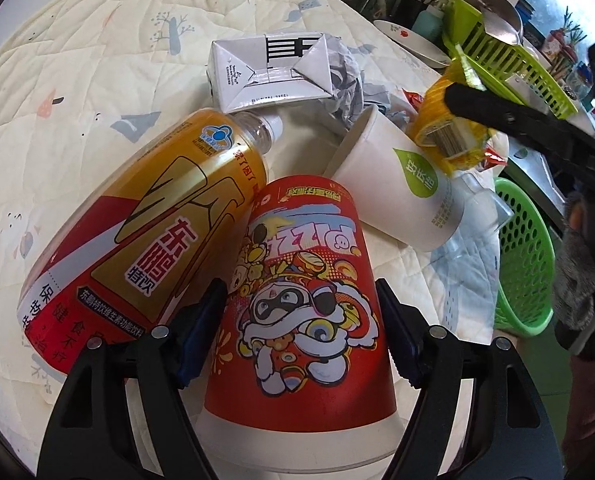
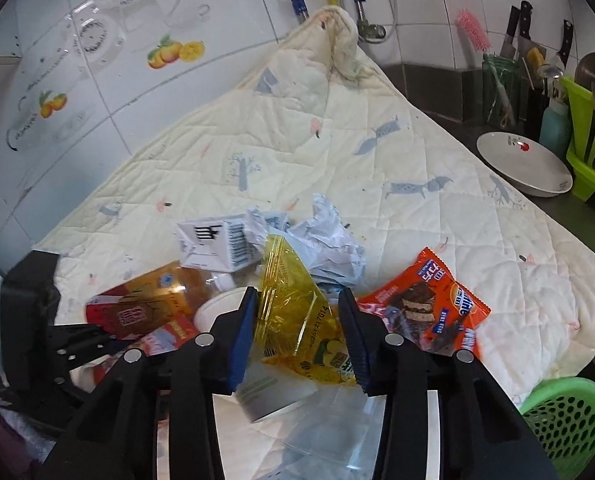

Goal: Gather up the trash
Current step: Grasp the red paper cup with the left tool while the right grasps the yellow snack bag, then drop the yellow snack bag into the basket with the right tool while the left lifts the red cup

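- Left claw (image 1: 299, 334) grips the red paper cup (image 1: 301, 292), pads pressed on both its sides.
- Right claw (image 2: 297, 334) straddles the yellow wrapper (image 2: 293, 308); whether its pads are touching it I cannot tell.
- Orange bottle (image 1: 137, 240) touches the cup at 10 o'clock, on the quilted mat (image 1: 77, 80).
- Green basket (image 2: 569, 416) sits at 4 o'clock from the right claw.

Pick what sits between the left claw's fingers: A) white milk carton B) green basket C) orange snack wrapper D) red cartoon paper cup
D: in the left wrist view the red cartoon paper cup lies between the left claw fingers, which flank its sides.
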Motion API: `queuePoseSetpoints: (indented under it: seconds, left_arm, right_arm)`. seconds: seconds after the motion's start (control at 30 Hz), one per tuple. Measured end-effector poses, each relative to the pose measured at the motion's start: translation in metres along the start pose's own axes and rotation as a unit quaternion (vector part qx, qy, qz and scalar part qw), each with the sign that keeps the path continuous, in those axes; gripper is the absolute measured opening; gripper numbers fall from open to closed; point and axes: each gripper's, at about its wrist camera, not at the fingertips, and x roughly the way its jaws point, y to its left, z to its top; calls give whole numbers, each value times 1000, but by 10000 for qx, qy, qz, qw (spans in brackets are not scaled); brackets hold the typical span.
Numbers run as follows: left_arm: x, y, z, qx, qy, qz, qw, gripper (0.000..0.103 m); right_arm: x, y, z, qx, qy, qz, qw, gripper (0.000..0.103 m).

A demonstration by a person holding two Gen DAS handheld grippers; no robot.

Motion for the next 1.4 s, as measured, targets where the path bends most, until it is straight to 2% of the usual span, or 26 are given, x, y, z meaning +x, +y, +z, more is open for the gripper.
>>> queuePoseSetpoints:
  seconds: [0.3,0.73,1.0,1.27,1.4]
  left_arm:
    - [-12,-9,-7,57,-167,61,9998,69]
    - [-50,-12,-19,42,-500,-101,9987,69]
    - [-72,-34,-26,175,-710,-356,9967,69]
    - [-77,-82,-26,501,-794,-670,9933,69]
    - [-70,-112,-24,688,-734,-830,9915,69]
  right_arm:
    - [-31,4,6,143,-397,228,9988,40]
    - [-85,1,4,338,-916,357,9946,40]
    - [-133,-36,-43,593,-963,-132,9935,40]
    - [-156,-106,-113,1190,-569,-897,9872,42]
    - [-156,-131,-139,1461,-414,-1107,9822,45]
